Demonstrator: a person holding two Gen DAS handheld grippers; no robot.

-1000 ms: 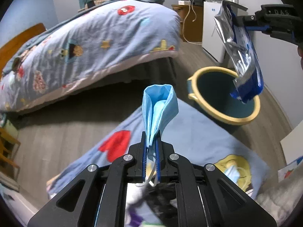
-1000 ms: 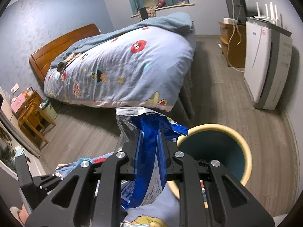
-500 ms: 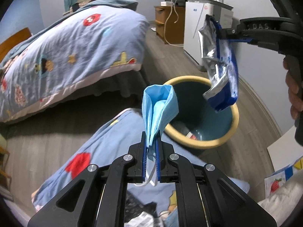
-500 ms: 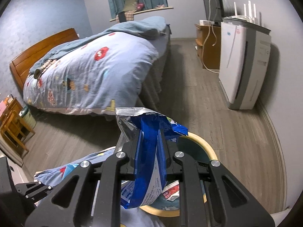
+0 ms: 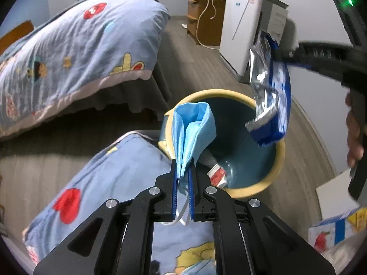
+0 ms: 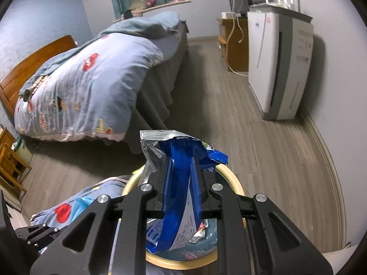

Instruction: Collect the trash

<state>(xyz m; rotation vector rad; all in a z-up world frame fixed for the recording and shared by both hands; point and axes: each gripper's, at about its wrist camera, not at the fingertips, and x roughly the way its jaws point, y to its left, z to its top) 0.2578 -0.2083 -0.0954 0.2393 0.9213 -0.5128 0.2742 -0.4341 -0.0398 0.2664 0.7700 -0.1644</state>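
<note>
A folded light-blue face mask (image 5: 193, 131) stands up between the pads of my left gripper (image 5: 183, 174), which is shut on it at the near-left rim of a yellow-rimmed, teal-lined trash bin (image 5: 278, 160). A blue and silver snack bag (image 5: 271, 96) hangs over the bin's right side, pinched by my right gripper (image 5: 278, 53). In the right wrist view that gripper (image 6: 181, 169) is shut on the snack bag (image 6: 176, 197), directly above the bin (image 6: 231, 177). Red and white scraps (image 5: 218, 175) lie inside the bin.
A bed with a blue patterned quilt (image 5: 75, 45) fills the left. A second patterned blanket (image 5: 119, 174) lies below my left gripper. A white air purifier (image 6: 277, 64) and wooden cabinet (image 5: 204, 20) stand along the right wall. A hand (image 5: 354, 135) holds the right gripper.
Both grippers have moved toward the bin with their loads. The mask now sits at the bin's rim and the snack bag hangs lower over its mouth.
</note>
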